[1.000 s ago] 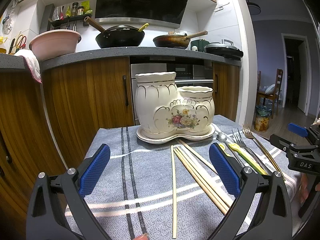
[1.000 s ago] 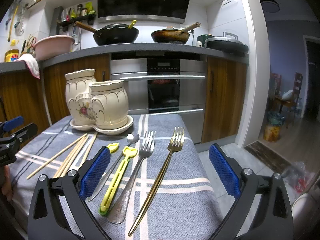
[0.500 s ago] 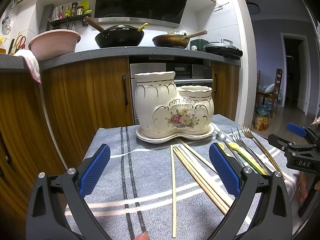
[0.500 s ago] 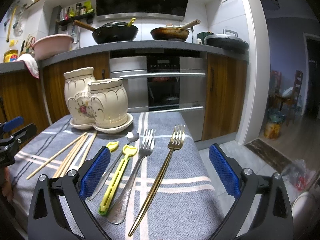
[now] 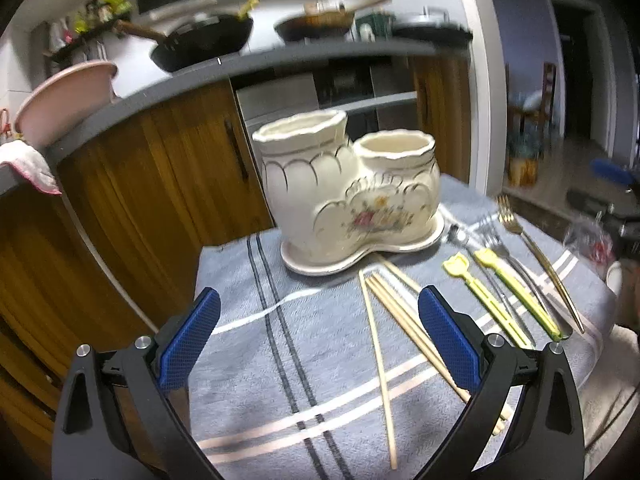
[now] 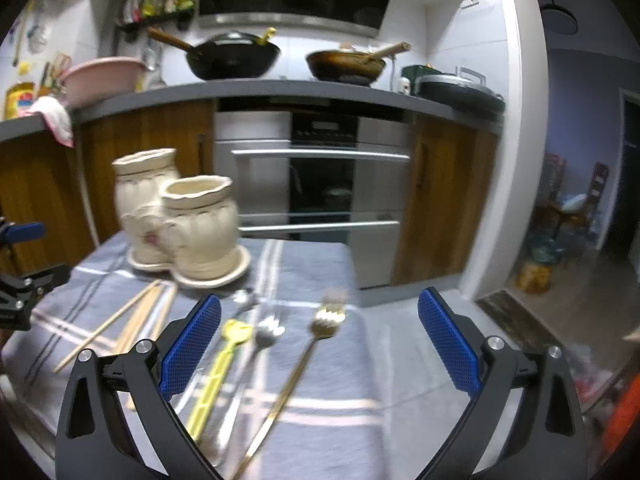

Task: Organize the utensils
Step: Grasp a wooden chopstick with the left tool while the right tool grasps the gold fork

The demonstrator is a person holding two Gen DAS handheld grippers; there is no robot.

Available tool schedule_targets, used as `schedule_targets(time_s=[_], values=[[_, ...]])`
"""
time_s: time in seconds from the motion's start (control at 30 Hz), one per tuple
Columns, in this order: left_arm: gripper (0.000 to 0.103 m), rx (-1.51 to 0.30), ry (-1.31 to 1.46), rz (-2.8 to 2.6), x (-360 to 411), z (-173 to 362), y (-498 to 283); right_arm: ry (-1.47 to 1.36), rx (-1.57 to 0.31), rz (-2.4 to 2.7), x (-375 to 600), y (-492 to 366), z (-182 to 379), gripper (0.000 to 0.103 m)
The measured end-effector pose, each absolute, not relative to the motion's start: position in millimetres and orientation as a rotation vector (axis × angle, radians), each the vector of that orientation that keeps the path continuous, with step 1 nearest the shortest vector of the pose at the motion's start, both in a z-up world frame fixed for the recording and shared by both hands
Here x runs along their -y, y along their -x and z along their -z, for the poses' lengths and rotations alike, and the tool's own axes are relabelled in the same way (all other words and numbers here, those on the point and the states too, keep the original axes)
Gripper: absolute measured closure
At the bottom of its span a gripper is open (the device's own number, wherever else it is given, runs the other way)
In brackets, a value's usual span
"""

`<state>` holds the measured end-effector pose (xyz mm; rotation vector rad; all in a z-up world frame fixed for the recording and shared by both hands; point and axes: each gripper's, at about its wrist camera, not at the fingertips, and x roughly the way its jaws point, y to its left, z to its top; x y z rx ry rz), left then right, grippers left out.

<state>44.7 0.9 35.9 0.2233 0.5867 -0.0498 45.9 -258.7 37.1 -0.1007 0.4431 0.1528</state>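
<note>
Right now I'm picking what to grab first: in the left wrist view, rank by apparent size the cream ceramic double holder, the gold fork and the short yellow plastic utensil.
1. Cream ceramic double holder, clearly largest.
2. Gold fork, long and thin.
3. Short yellow plastic utensil, shorter than the fork, though fisheye distortion makes this closer call less sure.

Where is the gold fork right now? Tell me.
The gold fork lies flat on the striped cloth, rightmost of the utensils in both views, just right of the silver fork, tines toward the ceramic holder.

Dim indoor light, motion blur throughout, strong fisheye warping with dark corners.
</note>
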Motion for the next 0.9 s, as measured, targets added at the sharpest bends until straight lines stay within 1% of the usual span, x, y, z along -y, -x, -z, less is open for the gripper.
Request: schedule_targets(time_s=[0.13,0.27,0.43,0.5,0.53,0.6,0.67,0.7,0.77,0.8,0.87,0.9], values=[[0.005,-0.732,-0.179,0.100,-6.7,-38.8,-65.7,0.083,-0.618,-0.156,266.5,-74.9,-42.8,0.005],[0.005,-0.864,-0.205,0.132,-0.3,-22.7,-81.9,0.037,-0.808,-0.171,267.8,-102.2,-24.7,0.005],[0.006,-0.978,-0.252,0.134,7.7,-2.0,-92.3,0.005,-0.914,-0.207,258.5,-114.3,-5.4,0.008],[0.006,-1.029,-0.241,0.162,9.6,5.8,-96.3,0.011,-0.960,-0.211,253.2,-117.7,1.6,0.017],[0.008,-1.039,-0.238,0.168,9.7,7.6,-98.0,0.014,-0.976,-0.208,250.3,-120.5,3.4,0.019],[0.013,-1.061,-0.234,0.175,10.9,12.9,-101.1,0.011,-1.008,-0.209,247.9,-124.3,7.2,0.027],[0.023,-1.090,-0.220,0.186,11.6,17.3,-104.0,0.004,-1.033,-0.209,246.8,-128.5,9.4,0.034],[0.026,-1.103,-0.210,0.197,11.8,18.0,-105.4,-0.003,-1.044,-0.212,246.0,-131.3,10.1,0.038],[0.038,-1.134,-0.184,0.224,12.0,21.0,-108.5,-0.016,-1.068,-0.220,245.4,-135.9,12.0,0.043],[0.041,-1.154,-0.175,0.233,12.0,23.6,-110.6,-0.020,-1.081,-0.222,244.7,-139.0,13.8,0.048],[0.050,-1.180,-0.167,0.243,11.2,27.7,-113.7,-0.025,-1.099,-0.226,242.7,-145.3,17.8,0.053],[0.052,-1.192,-0.164,0.246,12.1,27.9,-116.8,-0.025,-1.105,-0.224,241.8,-147.8,19.0,0.057]])
